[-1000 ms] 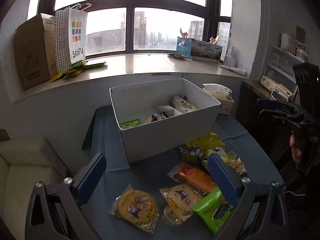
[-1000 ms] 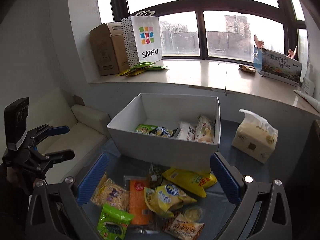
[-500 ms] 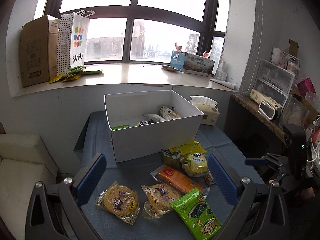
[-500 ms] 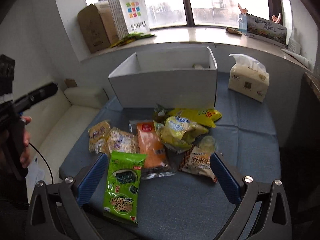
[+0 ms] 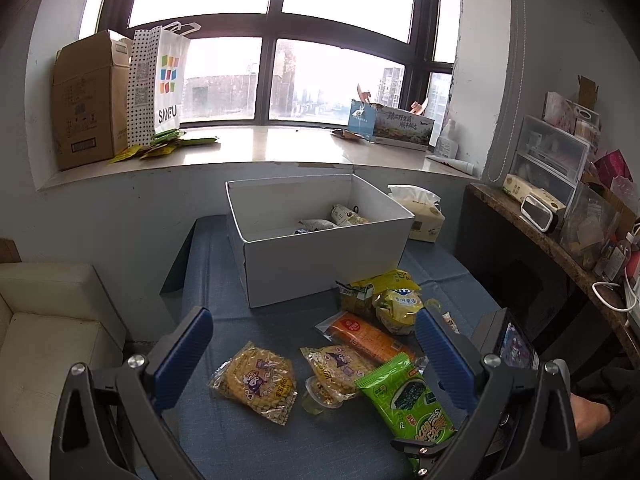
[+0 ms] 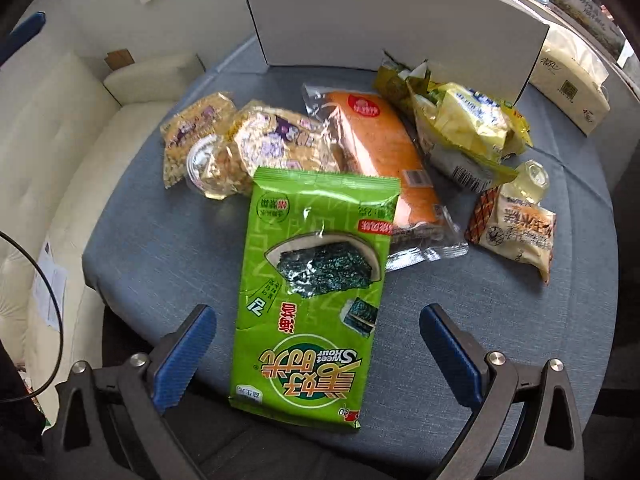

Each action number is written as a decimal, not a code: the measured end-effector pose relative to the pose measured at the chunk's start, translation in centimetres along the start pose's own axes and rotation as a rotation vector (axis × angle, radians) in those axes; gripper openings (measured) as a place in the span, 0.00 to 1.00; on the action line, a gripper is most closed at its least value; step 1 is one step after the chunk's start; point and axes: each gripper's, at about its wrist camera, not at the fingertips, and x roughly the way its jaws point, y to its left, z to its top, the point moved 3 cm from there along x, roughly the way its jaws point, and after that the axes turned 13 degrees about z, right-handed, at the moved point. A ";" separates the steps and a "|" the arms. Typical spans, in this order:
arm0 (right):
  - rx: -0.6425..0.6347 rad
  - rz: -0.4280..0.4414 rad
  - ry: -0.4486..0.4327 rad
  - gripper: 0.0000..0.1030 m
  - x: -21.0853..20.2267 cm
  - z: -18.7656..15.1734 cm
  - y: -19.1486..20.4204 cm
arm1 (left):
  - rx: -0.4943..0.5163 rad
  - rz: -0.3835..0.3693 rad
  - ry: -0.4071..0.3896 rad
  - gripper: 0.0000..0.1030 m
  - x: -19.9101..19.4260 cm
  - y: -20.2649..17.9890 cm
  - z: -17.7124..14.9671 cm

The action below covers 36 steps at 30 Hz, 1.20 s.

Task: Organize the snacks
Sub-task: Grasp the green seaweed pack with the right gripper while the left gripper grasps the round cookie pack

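Several snack packs lie on a blue-grey table (image 6: 500,312) in front of a white box (image 5: 320,256) that holds a few packs. My right gripper (image 6: 316,354) is open, its blue pads on either side of the near end of a green seaweed pack (image 6: 316,280), without closing on it. Behind lie an orange pack (image 6: 384,152), yellow chip bags (image 6: 464,128) and corn-snack packs (image 6: 276,140). My left gripper (image 5: 316,356) is open and empty, held back above the near table edge, over the corn-snack pack (image 5: 256,380). The green pack also shows in the left wrist view (image 5: 408,396).
A tissue box (image 5: 420,216) stands to the right of the white box. A cream sofa (image 5: 48,344) is to the left of the table. A windowsill carries a cardboard box (image 5: 88,100) and a paper bag (image 5: 160,84). A cluttered shelf (image 5: 560,200) is on the right.
My right gripper has dropped low and moved in over the green seaweed pack, which now lies between its fingers. My left gripper has pulled back and risen, so the box looks farther away.
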 end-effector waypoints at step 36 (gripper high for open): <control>0.075 0.130 -0.626 0.63 -18.9 2.9 -8.2 | 0.465 -0.126 0.466 0.97 17.9 2.1 -9.3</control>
